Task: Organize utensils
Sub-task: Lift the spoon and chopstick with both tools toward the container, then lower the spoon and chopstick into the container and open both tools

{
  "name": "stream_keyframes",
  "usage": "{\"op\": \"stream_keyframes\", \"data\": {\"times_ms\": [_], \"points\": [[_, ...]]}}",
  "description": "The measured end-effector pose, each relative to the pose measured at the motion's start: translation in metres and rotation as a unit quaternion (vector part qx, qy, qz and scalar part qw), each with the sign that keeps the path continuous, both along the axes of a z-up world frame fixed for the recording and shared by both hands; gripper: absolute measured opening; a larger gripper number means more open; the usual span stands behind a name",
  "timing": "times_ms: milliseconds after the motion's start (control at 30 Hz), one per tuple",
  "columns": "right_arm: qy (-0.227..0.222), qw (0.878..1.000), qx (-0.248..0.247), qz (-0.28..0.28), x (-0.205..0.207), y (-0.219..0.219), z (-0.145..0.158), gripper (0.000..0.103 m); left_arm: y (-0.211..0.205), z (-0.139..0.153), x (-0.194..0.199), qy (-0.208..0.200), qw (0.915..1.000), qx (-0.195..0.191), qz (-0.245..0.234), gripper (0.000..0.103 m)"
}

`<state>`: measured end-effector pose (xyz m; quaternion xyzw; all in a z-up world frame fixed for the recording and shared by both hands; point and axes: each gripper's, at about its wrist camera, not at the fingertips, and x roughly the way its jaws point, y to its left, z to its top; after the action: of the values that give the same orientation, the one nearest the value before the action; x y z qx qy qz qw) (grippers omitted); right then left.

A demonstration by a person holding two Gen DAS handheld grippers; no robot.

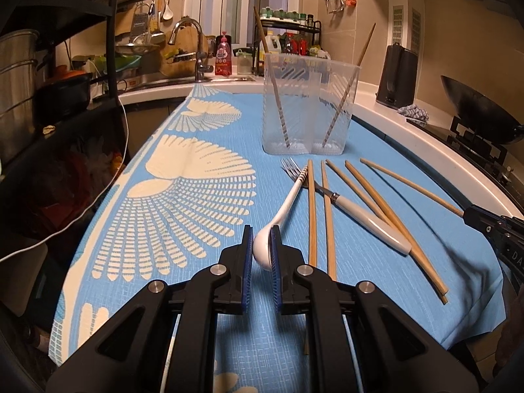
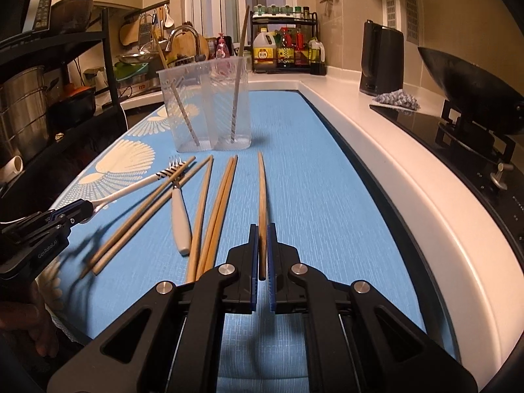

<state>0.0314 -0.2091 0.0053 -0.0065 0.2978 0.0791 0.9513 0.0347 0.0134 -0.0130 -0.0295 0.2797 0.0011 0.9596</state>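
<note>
The white spoon point(image 1: 281, 211) lies on the blue mat point(image 1: 203, 294), its bowl pinched in the left claw point(image 1: 262, 255), handle running off toward one o'clock and crossing the fork point(image 1: 330, 196) at its striped tip. Over on the right, the claw point(image 2: 262, 255) is clamped on the near end of a single chopstick point(image 2: 262, 193), whose long axis points straight to twelve o'clock. That line matters: the clear holder point(image 2: 209, 104) stands up at eleven o'clock from the right claw, two chopsticks already leaning inside. From the left claw it sits at one o'clock, past the loose chopsticks point(image 1: 327, 216). Both look ready to lift; the right one appears to have the cleaner run to the holder.
</note>
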Motion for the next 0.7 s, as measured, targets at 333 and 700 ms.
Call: {"op": "stream_keyframes", "data": {"times_ms": [333,700], "points": [[-0.04,0.999,0.006,0.005,-0.013,-0.002,0.035,0.005,0.002,0.032,-0.013,-0.059,0.9981,0.014,0.006,0.011],[-0.087,0.996,0.021,0.013,-0.006,-0.009,0.091,0.005,0.009,0.073,-0.008,-0.103,0.9947,0.004,0.009,0.012]]}}
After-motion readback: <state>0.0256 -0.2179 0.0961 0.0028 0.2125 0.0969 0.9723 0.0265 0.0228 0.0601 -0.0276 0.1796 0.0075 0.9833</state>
